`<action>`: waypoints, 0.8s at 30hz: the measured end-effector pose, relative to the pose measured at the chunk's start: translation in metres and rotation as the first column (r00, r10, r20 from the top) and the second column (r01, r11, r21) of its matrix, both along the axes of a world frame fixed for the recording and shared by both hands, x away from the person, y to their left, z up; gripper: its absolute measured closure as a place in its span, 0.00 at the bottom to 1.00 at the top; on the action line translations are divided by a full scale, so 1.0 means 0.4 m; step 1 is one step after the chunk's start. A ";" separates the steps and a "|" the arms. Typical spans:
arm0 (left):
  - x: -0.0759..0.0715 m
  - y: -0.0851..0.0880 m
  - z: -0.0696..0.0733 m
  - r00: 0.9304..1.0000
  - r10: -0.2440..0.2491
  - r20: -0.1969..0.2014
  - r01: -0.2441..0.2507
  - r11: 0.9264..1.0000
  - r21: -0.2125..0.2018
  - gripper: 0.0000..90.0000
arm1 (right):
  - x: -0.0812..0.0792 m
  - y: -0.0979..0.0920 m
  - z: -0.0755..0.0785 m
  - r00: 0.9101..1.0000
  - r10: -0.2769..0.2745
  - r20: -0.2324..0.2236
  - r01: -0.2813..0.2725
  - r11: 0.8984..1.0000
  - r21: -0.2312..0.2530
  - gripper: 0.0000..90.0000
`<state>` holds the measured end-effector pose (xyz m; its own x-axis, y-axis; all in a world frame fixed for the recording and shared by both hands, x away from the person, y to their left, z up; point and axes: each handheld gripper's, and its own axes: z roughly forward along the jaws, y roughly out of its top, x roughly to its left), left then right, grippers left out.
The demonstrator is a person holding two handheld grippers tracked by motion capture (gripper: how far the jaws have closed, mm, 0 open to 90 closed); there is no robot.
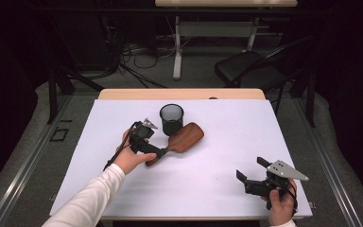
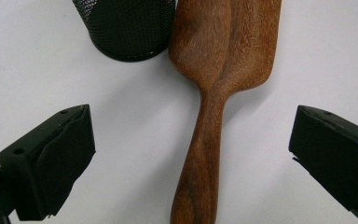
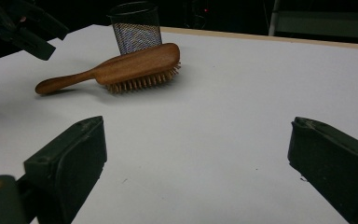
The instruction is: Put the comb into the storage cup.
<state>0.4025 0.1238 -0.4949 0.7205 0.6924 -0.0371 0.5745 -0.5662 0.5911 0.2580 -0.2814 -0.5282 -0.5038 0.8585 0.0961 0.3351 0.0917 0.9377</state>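
Note:
A wooden hairbrush [image 1: 182,138] lies bristles down on the white table cover [image 1: 227,123], its head beside a black mesh cup [image 1: 171,118]. My left gripper [image 1: 158,152] hovers over the brush handle [image 2: 204,154], open, with one jaw on each side of it and not touching. In the right gripper view the hairbrush [image 3: 121,67] rests in front of the mesh cup [image 3: 136,29], with the left gripper [image 3: 23,25] above its handle end. My right gripper [image 1: 253,172] is open near the front right of the table, nothing between its jaws.
The mesh cup [image 2: 126,28] stands upright just behind the brush head. A black chair [image 1: 255,66] and a second table [image 1: 217,19] stand beyond the far edge. The white cover spreads wide to the right of the brush.

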 end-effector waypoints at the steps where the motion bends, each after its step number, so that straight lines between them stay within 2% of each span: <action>1: -0.001 -0.002 0.000 1.000 -0.006 0.003 0.006 1.000 0.010 0.00 | 0.001 0.001 -0.001 1.000 0.000 0.001 0.000 1.000 0.005 0.05; 5: -0.004 -0.012 -0.001 0.999 -0.040 0.021 0.038 0.997 0.062 0.00 | 0.000 0.000 0.000 1.000 0.002 -0.002 -0.002 1.000 -0.002 0.05; 8: -0.006 -0.020 -0.006 0.998 -0.056 0.035 0.053 0.995 0.083 0.00 | 0.001 0.001 -0.001 1.000 0.000 -0.001 0.000 1.000 0.003 0.05; 10: -0.006 -0.022 -0.007 0.997 -0.069 0.030 0.066 0.993 0.094 0.00 | 0.001 0.001 -0.001 1.000 0.001 -0.001 -0.001 1.000 0.002 0.05; 17: -0.003 -0.032 -0.015 0.997 -0.081 0.016 0.079 0.990 0.113 0.01 | 0.001 0.002 -0.001 1.000 0.005 -0.003 -0.005 1.000 -0.002 0.05; 19: -0.001 -0.033 -0.016 0.996 -0.087 -0.002 0.087 0.990 0.113 0.01 | 0.001 0.002 -0.001 1.000 0.006 -0.003 -0.006 1.000 -0.001 0.05; 24: 0.004 -0.036 -0.020 0.996 -0.084 -0.008 0.085 0.991 0.106 0.02 | 0.001 0.002 -0.002 1.000 0.004 -0.003 -0.004 1.000 0.002 0.05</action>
